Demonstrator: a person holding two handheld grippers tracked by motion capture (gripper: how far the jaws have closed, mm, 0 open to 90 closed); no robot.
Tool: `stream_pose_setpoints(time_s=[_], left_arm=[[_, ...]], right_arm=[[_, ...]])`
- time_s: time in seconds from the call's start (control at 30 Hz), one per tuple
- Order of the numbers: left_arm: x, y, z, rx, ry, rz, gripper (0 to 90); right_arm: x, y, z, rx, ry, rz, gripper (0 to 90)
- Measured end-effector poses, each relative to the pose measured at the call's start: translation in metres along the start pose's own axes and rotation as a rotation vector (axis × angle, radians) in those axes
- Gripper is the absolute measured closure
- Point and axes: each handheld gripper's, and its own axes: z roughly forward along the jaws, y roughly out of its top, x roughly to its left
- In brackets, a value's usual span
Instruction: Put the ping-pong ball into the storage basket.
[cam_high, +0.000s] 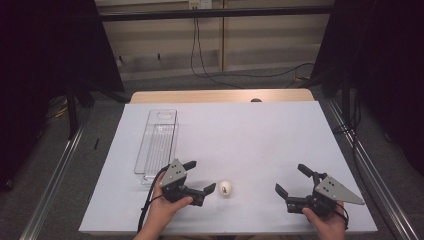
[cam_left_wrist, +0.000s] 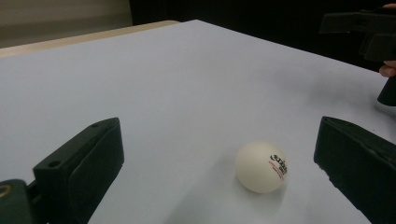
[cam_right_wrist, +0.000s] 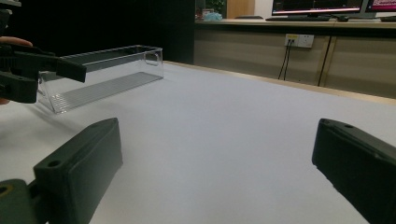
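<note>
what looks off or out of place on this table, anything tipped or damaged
Nothing stands out. The ball sits whole on the white table just ahead of the open left gripper, and the clear bin stands upright. The right gripper is open, holding nothing.

The high view looks forward and down over the whole white table (cam_high: 260, 135). Each gripper view sits low, skimming the tabletop between its own jaws (very close in). The clear plastic bin (cam_high: 156, 142) shows in the high and right gripper views.
</note>
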Motion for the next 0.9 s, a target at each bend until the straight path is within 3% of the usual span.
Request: stream_pose_setpoints(time_s=[0.9], left_arm=[[-0.006,0.002,0.014,0.081,-0.028,0.016,1.8]], right_arm=[[0.0,0.0,0.0,-0.002,0.0,0.0,1.3]])
